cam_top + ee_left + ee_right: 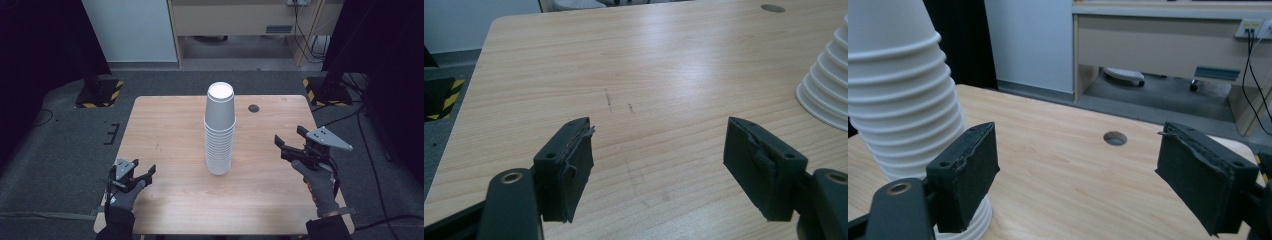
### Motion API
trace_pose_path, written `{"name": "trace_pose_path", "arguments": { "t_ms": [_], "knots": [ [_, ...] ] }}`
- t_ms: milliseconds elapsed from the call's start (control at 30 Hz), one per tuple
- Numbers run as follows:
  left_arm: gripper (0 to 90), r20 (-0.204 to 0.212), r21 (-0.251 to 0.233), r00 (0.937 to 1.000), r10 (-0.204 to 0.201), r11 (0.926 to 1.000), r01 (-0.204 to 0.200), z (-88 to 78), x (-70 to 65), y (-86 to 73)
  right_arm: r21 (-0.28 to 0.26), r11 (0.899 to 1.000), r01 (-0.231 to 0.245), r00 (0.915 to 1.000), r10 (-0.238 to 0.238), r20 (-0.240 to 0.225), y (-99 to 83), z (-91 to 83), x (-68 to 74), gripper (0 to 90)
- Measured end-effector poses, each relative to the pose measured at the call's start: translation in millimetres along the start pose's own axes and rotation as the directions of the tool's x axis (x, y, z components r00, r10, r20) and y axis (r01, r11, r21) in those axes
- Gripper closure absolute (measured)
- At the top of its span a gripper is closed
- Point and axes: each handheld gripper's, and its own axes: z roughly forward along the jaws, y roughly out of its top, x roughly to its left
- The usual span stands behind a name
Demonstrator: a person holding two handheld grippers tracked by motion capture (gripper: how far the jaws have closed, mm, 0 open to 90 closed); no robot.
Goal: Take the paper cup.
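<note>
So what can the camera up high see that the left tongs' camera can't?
High view alone: the whole stack of white cups from top to base, both gloved hands, the right tongs held open, all four table edges, and the dark floor with yellow-black striped stands.

Left gripper view alone: a close look at the left tongs' worn black pads and the small dark scratches on the wood.

Both: the wooden table, the round hole in it, the bottom cup rims, and the left tongs wide open, holding nothing.
</note>
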Motion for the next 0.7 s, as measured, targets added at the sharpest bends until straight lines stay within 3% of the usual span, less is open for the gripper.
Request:
{"name": "trace_pose_path", "arguments": {
  "t_ms": [700],
  "knots": [
    [26.5, 0.0, -0.002, 1.0, -0.005, 1.0, 0.005, -0.1, 0.3, 0.3, -0.082, 0.996, 0.028, 0.9968, -0.034, -0.072, 56.6, 7.3, 29.8, 16.2]
  ]
}}
